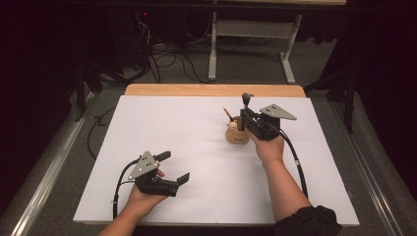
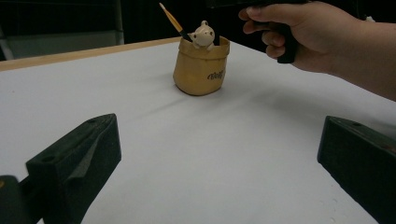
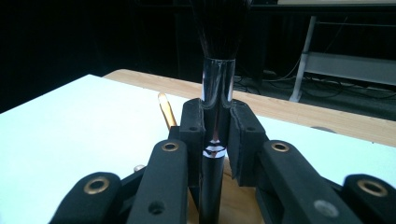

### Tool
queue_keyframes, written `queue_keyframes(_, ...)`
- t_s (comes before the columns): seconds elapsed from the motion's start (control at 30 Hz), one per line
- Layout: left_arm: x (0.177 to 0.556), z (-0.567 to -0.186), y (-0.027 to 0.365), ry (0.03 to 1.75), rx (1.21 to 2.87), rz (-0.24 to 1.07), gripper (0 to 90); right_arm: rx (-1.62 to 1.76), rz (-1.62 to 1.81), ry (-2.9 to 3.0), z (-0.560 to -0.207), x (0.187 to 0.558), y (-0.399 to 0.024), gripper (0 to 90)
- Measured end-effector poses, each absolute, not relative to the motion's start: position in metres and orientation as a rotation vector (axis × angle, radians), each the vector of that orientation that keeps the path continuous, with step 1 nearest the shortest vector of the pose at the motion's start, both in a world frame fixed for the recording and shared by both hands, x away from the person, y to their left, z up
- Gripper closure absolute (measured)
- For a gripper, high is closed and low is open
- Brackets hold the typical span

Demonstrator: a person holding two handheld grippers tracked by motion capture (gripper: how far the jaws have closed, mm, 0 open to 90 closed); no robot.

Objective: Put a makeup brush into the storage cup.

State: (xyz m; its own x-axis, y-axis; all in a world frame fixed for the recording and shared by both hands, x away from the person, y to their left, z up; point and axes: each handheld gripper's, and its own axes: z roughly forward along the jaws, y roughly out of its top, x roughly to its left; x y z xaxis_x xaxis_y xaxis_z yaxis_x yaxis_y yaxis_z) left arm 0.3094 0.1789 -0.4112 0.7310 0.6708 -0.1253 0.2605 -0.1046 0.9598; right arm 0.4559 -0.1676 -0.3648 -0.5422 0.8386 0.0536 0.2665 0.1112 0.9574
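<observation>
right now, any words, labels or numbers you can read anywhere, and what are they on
"Bolly", as best it reads, blurred and partly uncertain: dark script on the front of the tan sack-shaped holder.
White mark on the black brush handle between the right gripper's pads: too small to read.

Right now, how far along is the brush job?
Done: a pencil already stands in the pot. In hand: the right gripper is shut on the brush, upright over the pot. Left: lowering and releasing it, probably. The left gripper is open, holding nothing.
</observation>
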Motion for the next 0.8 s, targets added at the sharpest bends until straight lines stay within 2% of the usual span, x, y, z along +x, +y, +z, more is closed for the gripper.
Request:
queue_keyframes(0.43,0.308,-0.412,0.176,0.741,1.695,0.406,0.2,1.148,1.449,1.891,-0.382,0.458,-0.17,79.5)
queue_keyframes(0.47,0.308,-0.412,0.177,0.744,1.696,0.406,0.2,1.147,1.449,1.892,-0.382,0.458,-0.17,77.9)
queue_keyframes(0.6,0.309,-0.412,0.177,0.744,1.694,0.406,0.2,1.149,1.507,1.856,-0.375,0.457,-0.172,57.1)
queue_keyframes(0.8,0.31,-0.412,0.177,0.75,1.696,0.402,0.2,1.144,1.512,1.83,-0.368,0.453,-0.177,43.0)
